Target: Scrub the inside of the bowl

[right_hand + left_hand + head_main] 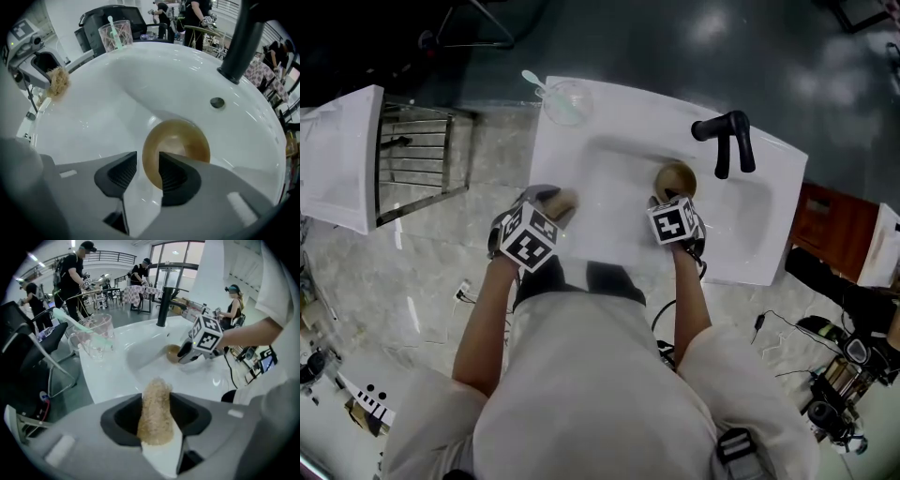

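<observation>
surface: white sink [619, 202] | basin: brown bowl [675, 178] | rim: clear cup [565, 101]

The left tool [155, 401] clamps a tan scrubber [156, 420] above the white sink [115, 376].

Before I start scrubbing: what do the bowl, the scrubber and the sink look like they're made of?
Bowl: smooth, glossy amber-brown that seems to let light through, so probably translucent plastic, possibly glass.
Scrubber: tan, matte, coarse tangled fibres, likely loofah or a similar plant fibre.
Sink: glossy white with sharp highlights, which looks like glazed ceramic.
</observation>
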